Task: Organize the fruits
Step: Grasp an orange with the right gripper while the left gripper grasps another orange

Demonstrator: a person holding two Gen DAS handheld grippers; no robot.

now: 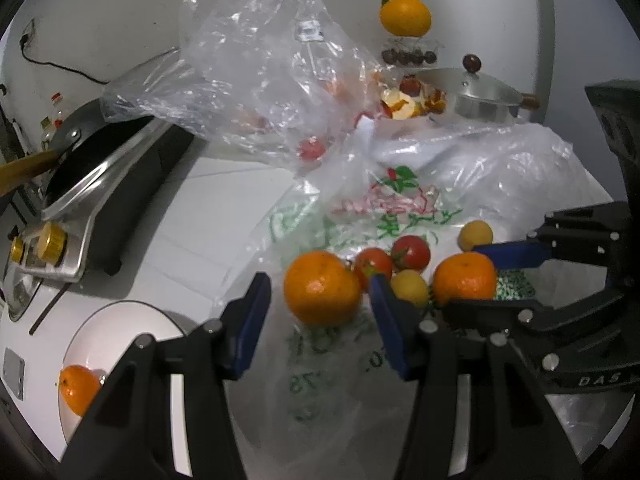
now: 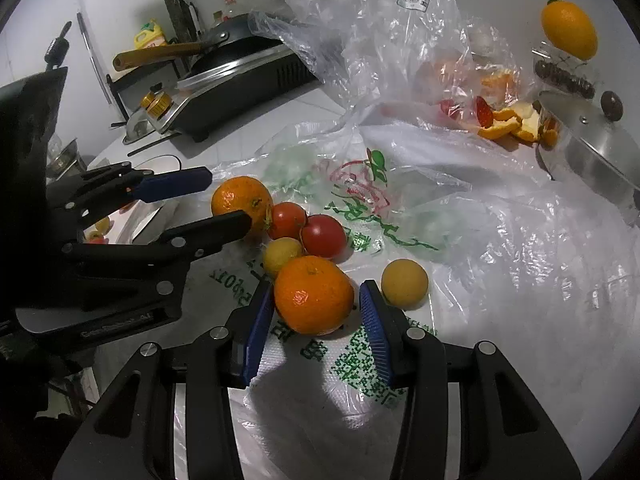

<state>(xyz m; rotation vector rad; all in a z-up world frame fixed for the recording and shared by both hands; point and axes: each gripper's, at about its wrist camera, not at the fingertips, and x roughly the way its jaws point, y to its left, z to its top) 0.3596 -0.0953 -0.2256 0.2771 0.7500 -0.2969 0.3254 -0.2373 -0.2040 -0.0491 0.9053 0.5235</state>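
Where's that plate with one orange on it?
In the left wrist view, the plate sits bottom left, in front of the stove.

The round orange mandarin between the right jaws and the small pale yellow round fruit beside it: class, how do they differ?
The round orange mandarin is clearly larger than the small pale yellow round fruit. The mandarin is deep glossy orange with a stem dimple on top; the yellow fruit is dull and plain. The mandarin sits between the right gripper's jaws; the yellow fruit lies outside them. Both rest on the printed plastic bag.
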